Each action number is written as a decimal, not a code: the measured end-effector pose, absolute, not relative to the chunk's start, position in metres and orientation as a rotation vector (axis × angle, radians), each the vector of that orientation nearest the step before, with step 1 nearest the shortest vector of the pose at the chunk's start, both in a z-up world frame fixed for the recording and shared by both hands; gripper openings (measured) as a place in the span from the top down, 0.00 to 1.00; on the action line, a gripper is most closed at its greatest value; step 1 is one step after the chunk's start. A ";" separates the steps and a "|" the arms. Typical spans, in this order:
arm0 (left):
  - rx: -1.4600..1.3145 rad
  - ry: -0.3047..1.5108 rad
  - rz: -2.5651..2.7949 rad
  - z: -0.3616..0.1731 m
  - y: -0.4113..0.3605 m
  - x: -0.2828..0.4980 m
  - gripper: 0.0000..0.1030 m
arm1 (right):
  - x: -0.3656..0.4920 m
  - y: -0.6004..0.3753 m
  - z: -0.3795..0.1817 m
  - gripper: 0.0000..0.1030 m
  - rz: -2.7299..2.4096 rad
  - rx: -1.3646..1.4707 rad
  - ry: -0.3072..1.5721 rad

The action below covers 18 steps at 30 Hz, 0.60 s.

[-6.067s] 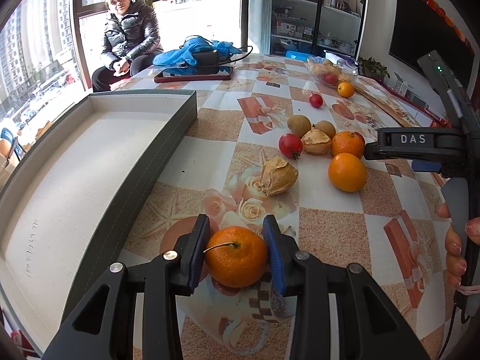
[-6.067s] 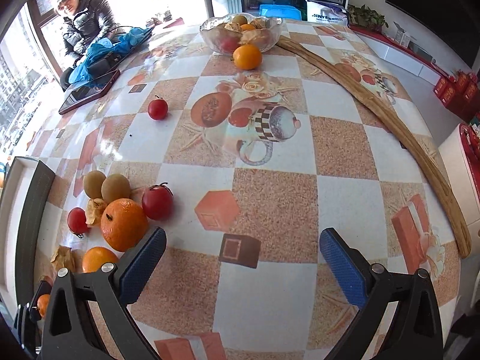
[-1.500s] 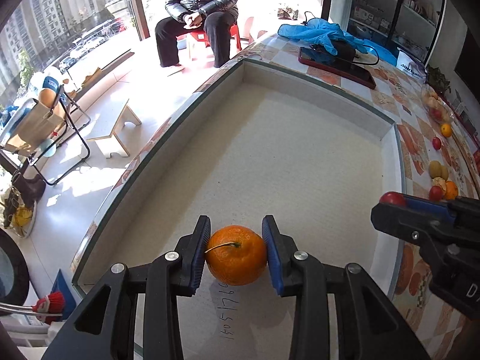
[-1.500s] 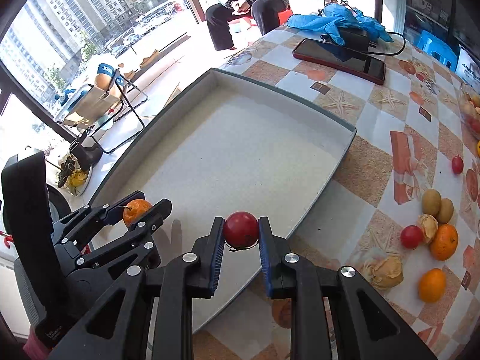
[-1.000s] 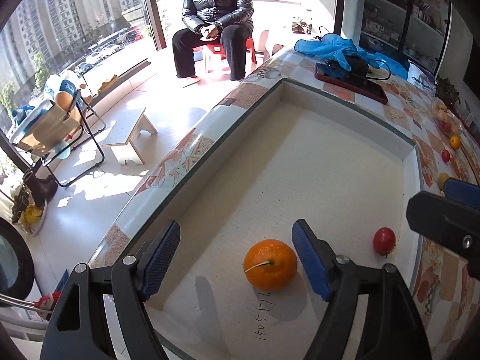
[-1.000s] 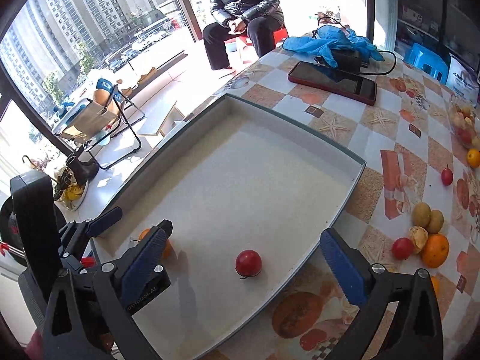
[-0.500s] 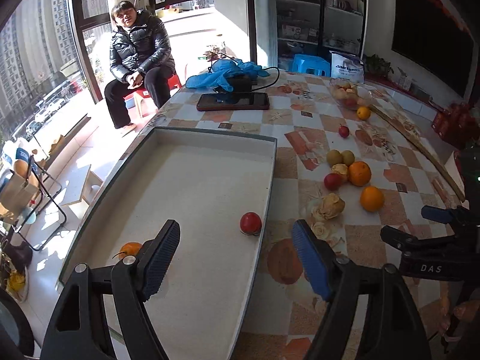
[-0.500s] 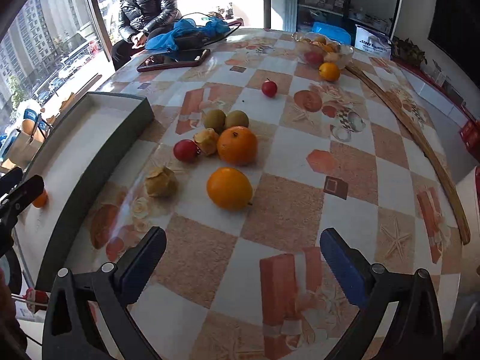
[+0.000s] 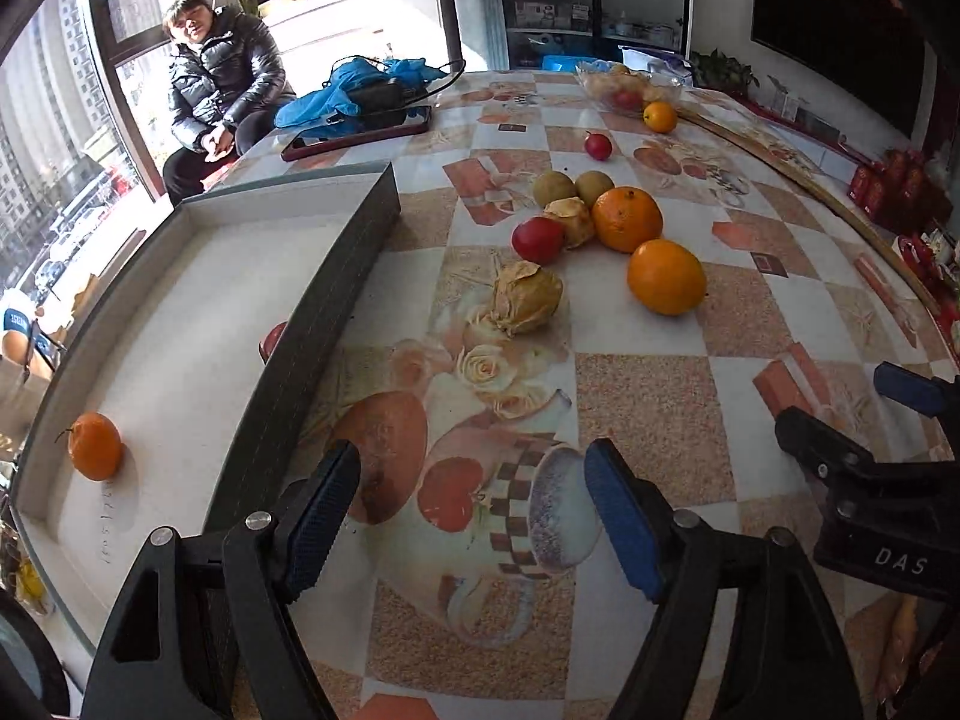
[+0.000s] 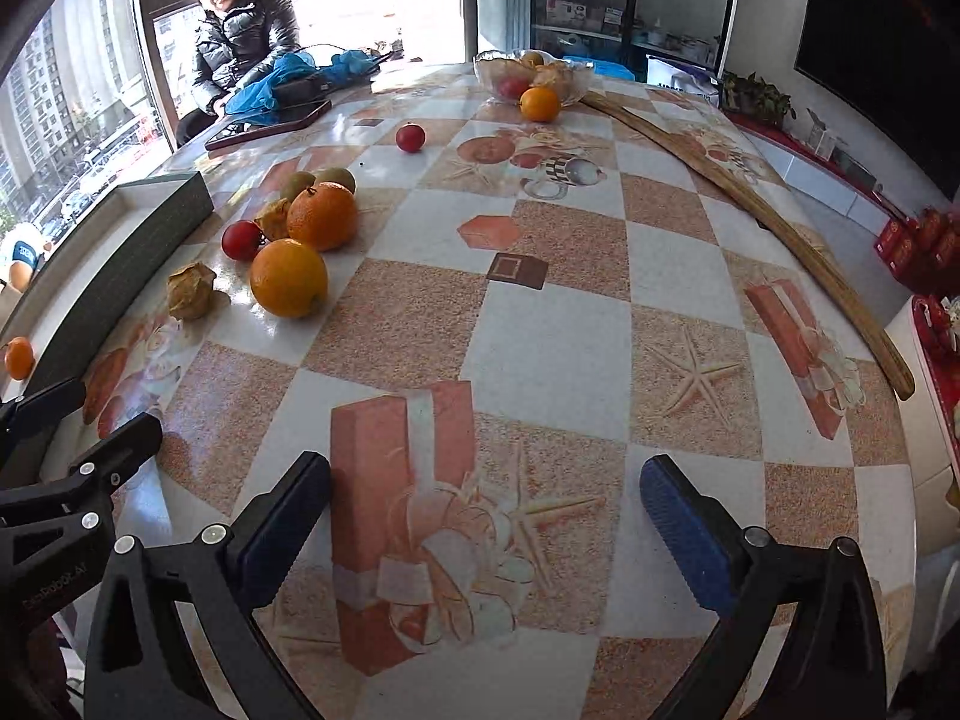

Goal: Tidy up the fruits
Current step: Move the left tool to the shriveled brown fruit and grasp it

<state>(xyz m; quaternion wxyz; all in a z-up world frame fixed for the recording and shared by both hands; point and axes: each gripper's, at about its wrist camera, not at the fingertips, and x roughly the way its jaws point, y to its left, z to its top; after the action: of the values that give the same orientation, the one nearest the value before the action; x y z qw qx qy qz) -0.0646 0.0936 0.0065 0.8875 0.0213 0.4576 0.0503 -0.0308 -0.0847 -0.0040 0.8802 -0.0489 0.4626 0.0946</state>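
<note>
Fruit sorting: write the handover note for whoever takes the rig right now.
Left tongs: open, empty, over the table beside the tray.
Right tongs: open, empty, over bare table.
Done: small orange and one red fruit lie in the tray.
Left: two oranges, red fruits, two brownish-green fruits and two dry husked fruits on the table; whether the glass bowl counts is unclear.

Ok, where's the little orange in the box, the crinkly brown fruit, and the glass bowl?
little orange (image 9: 95, 445), left wrist view, middle of its peel.
crinkly brown fruit (image 9: 528, 296), left wrist view, its papery husk.
glass bowl (image 10: 575, 83), right wrist view, right rim.
</note>
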 end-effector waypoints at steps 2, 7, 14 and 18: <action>0.056 0.951 0.119 0.008 0.094 -0.053 0.22 | -0.030 -0.085 -0.004 0.00 0.198 -0.101 0.963; 0.029 0.969 0.127 0.007 0.096 -0.021 0.22 | -0.031 -0.084 -0.004 0.00 0.198 -0.101 0.964; 0.018 0.946 0.115 0.005 0.092 0.000 0.23 | -0.031 -0.084 -0.004 0.00 0.198 -0.102 0.963; -0.008 0.940 0.093 0.006 0.093 0.002 0.42 | -0.031 -0.084 -0.004 0.00 0.198 -0.102 0.963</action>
<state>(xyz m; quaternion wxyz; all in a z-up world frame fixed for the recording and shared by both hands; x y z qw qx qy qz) 0.0021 0.0926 0.0063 0.8905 -0.0040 0.4527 0.0448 -0.0309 -0.0841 -0.0040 0.8803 -0.0489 0.4623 0.0949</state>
